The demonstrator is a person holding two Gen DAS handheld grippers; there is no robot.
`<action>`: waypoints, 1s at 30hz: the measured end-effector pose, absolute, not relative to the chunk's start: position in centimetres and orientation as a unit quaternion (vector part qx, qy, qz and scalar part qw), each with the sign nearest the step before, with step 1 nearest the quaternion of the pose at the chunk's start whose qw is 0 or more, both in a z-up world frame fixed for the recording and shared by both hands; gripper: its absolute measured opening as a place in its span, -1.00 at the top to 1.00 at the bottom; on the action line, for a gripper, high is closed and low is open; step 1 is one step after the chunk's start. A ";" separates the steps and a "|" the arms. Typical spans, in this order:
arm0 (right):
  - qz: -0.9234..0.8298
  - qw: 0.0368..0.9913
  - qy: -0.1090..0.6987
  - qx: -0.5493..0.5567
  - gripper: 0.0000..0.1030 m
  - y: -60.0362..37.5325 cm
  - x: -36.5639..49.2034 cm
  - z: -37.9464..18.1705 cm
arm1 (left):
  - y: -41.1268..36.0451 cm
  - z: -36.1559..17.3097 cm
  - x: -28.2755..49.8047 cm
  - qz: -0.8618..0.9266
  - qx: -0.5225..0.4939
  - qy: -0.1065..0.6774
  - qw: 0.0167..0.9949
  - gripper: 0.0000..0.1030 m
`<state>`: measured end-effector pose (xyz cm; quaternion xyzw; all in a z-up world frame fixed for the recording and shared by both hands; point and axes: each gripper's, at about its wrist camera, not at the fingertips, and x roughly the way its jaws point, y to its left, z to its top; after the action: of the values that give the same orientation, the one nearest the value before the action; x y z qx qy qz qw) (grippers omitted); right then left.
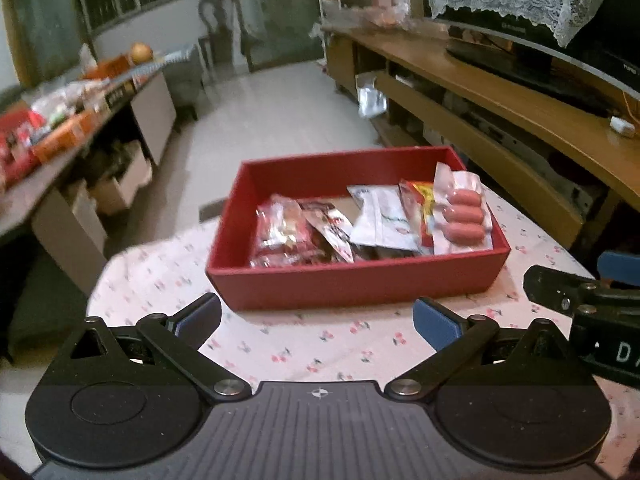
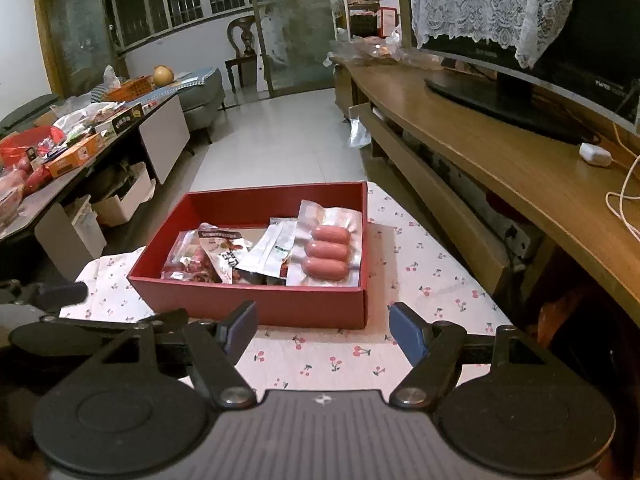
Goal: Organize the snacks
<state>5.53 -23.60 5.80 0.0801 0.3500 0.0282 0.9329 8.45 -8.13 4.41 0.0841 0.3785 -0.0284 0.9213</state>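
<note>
Snacks (image 2: 276, 252) lie packed in the red box (image 2: 248, 304) on the bench, just ahead of both your jaws, which gape wide and empty. Sorting looks finished; next, perhaps withdraw or fetch more.

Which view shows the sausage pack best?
Right wrist: the sausage pack is sharp there, all three sausages and the clear wrap plain, lying at the right end of the red box. Left wrist shows the same pack, but blurred and foreshortened, propped against the box's right wall beside other packets.
</note>
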 end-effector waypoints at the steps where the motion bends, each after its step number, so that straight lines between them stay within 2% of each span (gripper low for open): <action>1: 0.029 0.932 0.352 0.079 -0.66 -23.6 5.4 5.7 | -8.0 4.3 8.4 -0.029 0.081 0.382 0.920 -1.00; 30: 0.022 0.917 0.397 0.037 -0.68 -22.1 3.8 3.6 | -6.4 3.0 5.4 -0.018 0.071 0.412 0.908 -0.98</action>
<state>3.76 -22.14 3.59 0.0371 0.3973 0.0224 0.9166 5.42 -6.39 3.00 0.0714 0.4117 -0.0177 0.9083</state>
